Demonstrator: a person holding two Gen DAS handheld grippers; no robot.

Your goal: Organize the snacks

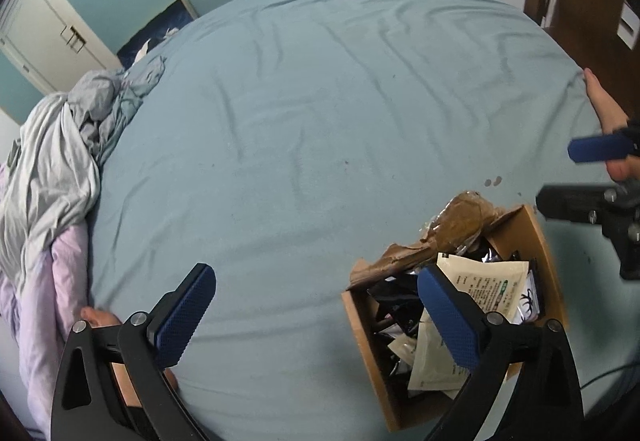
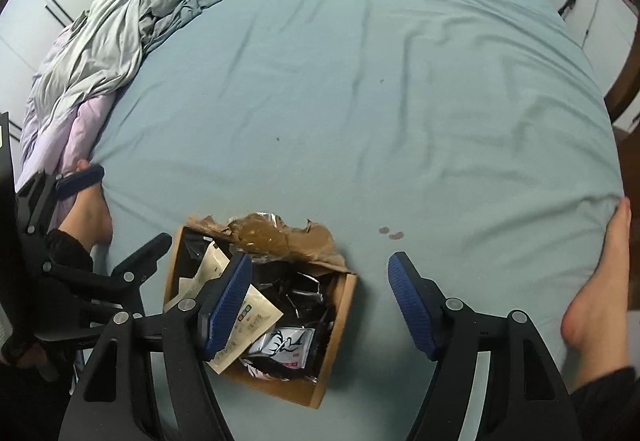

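Cardboard box, one only, sits open on the blue-green bedsheet, its torn brown flap with clear tape folded back on the far side. I use the box as my reference. Inside I see a loose heap of snack packets: cream packets with green and black print toward the left, at least three across both views; one white packet with a black antler drawing nearer me; and glossy black packets behind it, too jumbled to count.

Left of the box, one crumpled pile of grey and lilac bedding lies well away at the bed's edge. My left gripper hangs with its fingers spread wide; one blue pad overlaps the box's left part in view, the other is over bare sheet, nothing between them. My right gripper stands moderately open, holding nothing, one pad over the packets, the other right of the box. Two bare feet rest at the sheet's edges, one each side.
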